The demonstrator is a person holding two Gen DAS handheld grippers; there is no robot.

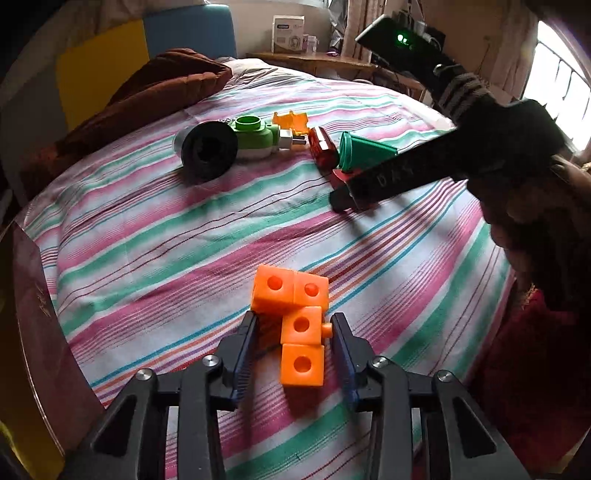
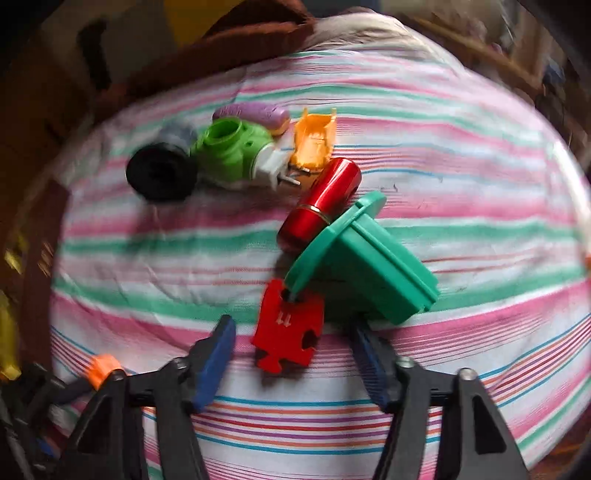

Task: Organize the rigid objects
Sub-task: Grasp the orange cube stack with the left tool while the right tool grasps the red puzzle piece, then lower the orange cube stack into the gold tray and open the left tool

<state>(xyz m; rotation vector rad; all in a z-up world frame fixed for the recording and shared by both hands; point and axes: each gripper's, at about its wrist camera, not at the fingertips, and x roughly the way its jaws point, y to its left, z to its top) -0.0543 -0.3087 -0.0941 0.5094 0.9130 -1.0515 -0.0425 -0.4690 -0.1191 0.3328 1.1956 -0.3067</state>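
Pointing steeply down, left gripper [image 1: 295, 325] fingers straddle orange cubes [image 1: 301, 325].

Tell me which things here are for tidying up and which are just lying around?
For tidying: orange cubes, red puzzle piece, teal piece, red tube, green plug-in, black cylinder.
Lying around: brown blanket, white box.

Bed with pink, green and white striped sheet [image 1: 147, 236] | brown blanket [image 1: 162, 85] bunched at far side | wooden shelf [image 1: 314, 61] behind, holding a white box [image 1: 288, 33] | bright window [image 1: 561, 88] at right | daylight
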